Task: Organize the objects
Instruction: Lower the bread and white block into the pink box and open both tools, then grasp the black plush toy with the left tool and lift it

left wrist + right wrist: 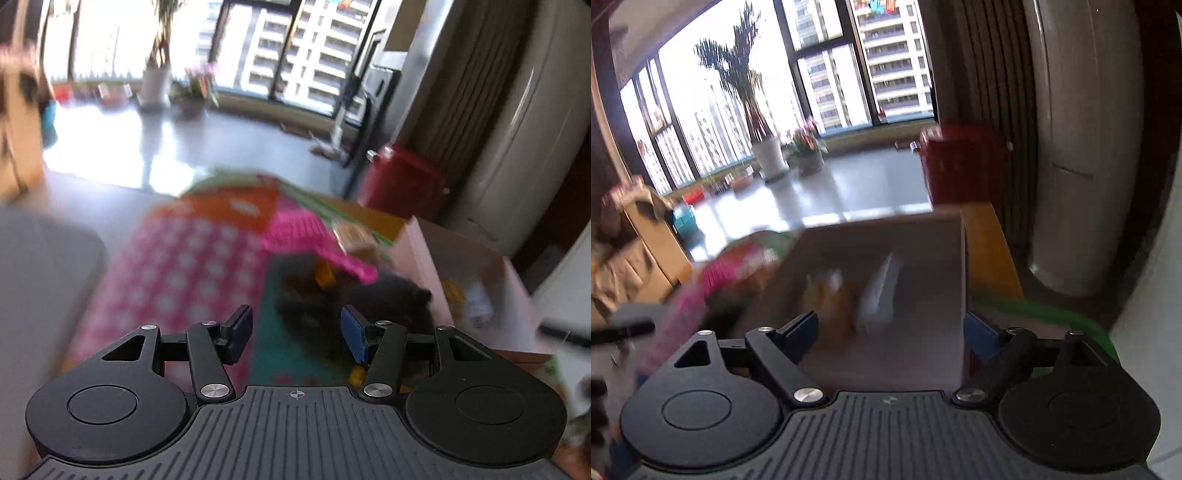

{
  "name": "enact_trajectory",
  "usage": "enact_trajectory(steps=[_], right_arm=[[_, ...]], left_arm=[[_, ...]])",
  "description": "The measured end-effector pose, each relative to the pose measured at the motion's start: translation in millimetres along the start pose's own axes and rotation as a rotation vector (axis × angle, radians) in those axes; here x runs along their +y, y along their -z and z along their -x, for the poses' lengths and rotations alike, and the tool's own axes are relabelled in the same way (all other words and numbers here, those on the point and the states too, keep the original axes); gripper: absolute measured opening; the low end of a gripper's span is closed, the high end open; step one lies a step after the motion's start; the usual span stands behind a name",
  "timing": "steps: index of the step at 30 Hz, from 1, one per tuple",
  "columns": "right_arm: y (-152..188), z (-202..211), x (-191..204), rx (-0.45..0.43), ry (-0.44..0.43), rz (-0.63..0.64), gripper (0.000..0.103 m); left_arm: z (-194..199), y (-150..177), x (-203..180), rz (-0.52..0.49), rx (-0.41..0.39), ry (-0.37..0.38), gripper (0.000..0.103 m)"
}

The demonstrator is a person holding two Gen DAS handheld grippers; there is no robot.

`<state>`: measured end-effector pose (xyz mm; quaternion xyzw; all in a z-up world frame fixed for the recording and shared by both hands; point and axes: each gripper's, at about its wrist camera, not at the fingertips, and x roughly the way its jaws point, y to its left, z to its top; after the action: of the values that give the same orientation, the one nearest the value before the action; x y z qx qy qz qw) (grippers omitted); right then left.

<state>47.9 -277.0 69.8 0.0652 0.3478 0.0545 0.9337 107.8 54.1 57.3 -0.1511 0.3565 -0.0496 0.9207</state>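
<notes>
Left gripper (297, 332) stands apart, empty, above a blurred play mat (192, 258). Right gripper (890, 332) spread wide, apparently straddling the pink box (886, 295).

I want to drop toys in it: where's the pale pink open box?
In the left wrist view the pale pink open box sits right of the colourful foam play mat, below the red container.

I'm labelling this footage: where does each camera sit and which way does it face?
Left wrist: on the left tool, aimed down at the patterned play mat, pink box to its right; only its open fingers show.
Right wrist: on the right tool, aimed into the box; fingers wide apart.
Shared: box, red container, window, potted plant.
</notes>
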Motion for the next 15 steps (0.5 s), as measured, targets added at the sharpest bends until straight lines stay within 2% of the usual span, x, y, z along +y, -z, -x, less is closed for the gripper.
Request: enact_trajectory(steps=[2,4,8,11,12,13,15], right_arm=[[18.3,2.3,4.8,0.018,0.047,0.016,0.091],[30.2,-1.3,7.2,0.033,0.081,0.018,0.098],[50.4,-13.8,14.5,0.06,0.105,0.01,0.099],[58.6,-24.5,21.5,0.097,0.08,0.007,0.099],[60.8,-28.6,24.5,0.107,0.075,0.009,0.1],[63.1,-31.7,26.3,0.112,0.071,0.013,0.101],[68.9,-34.5,29.8,0.104,0.069,0.023,0.103]], left_arm=[[-14.9,3.4,5.4,0.053,0.041,0.079,0.057],[-29.1,4.6,5.1,0.102,0.065,0.127,0.057],[-46.3,6.7,-4.4,0.2,0.064,0.156,0.058],[-52.8,2.7,-15.4,0.186,0.012,0.131,0.072],[-58.4,0.7,-16.9,0.196,0.0,0.112,0.083],[-62.8,-1.5,-18.1,0.216,0.003,0.096,0.09],[-75.3,-4.7,-19.6,0.248,0.013,0.105,0.091]])
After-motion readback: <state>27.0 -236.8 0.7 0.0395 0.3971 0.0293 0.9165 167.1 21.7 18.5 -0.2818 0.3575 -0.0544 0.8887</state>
